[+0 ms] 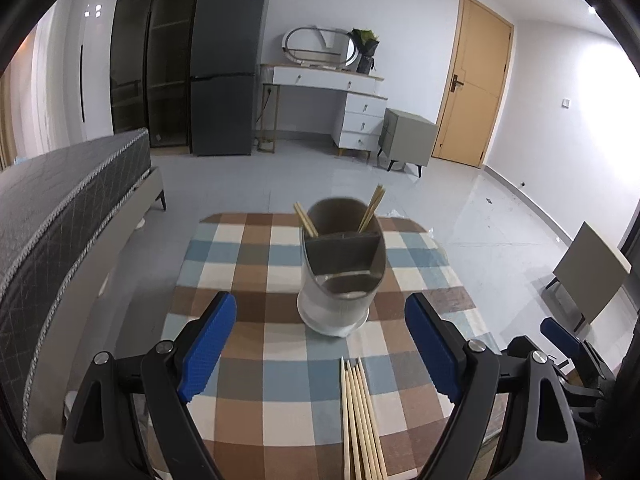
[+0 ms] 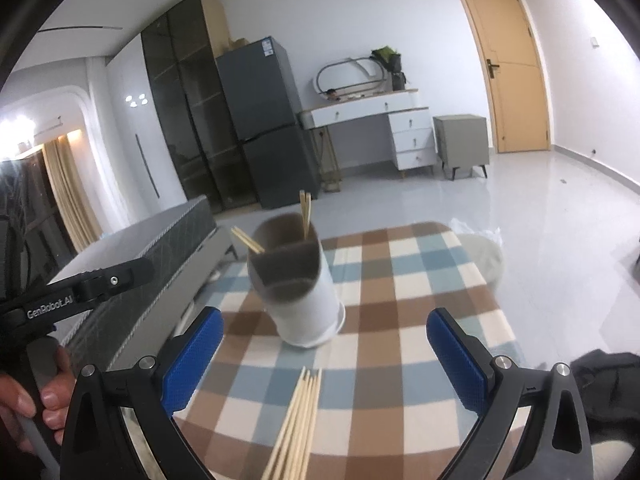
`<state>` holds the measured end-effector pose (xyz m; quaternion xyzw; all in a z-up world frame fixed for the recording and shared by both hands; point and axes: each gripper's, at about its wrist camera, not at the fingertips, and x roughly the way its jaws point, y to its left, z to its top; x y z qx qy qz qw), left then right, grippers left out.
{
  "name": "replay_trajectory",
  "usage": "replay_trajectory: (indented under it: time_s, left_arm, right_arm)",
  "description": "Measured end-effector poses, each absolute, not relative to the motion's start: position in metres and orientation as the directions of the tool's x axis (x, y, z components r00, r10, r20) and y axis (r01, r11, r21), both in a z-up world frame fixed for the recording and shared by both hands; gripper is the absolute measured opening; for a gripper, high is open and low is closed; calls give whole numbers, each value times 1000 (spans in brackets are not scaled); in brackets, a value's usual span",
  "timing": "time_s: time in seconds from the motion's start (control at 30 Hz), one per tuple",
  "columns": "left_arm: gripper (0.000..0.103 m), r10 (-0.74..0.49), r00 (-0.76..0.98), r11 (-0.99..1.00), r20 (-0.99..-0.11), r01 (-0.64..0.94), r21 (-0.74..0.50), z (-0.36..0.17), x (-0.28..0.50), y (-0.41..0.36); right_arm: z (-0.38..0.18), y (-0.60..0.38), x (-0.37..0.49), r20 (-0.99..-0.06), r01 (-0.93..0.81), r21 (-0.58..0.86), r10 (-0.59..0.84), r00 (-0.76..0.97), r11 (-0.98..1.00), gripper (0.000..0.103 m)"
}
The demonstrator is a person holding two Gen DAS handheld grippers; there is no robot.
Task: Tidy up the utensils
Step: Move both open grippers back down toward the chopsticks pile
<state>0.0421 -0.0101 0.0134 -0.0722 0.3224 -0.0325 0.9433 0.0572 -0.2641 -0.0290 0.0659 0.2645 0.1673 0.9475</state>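
Chopsticks [image 1: 362,420] lie bundled at lower centre between the wide, empty fingers [image 1: 206,344] of the left gripper [image 1: 320,344]; the right gripper [image 2: 324,354] is likewise spread, nothing held. Just beyond, the holder [image 1: 340,276] could be tipped if nudged, its base being narrow. Table edges [image 1: 180,272] fall close on both sides; open cloth is left ahead.

Checked cloth [image 1: 248,264] on the surface — woven, matt. Chopsticks [image 1: 362,416]: pale bare wood. Holder [image 1: 340,280]: matt grey inside, smooth white outer wall. Hand-held gripper pads [image 1: 208,344] — blue, finely textured; arms black plastic. Floor [image 1: 480,216] glossy.
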Motion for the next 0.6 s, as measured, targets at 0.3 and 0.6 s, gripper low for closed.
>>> replay_trajectory:
  time_s: [0.3, 0.6]
  left_arm:
    - [83, -105, 727, 984, -679, -24, -178, -33, 57, -12]
    - [83, -132, 581, 966, -803, -106, -236, -80, 78, 7]
  right_arm:
    - [-65, -267, 74, -611, -240, 232, 333, 718, 943, 102]
    - [-110, -264, 101, -751, -181, 266, 321, 577, 947, 90]
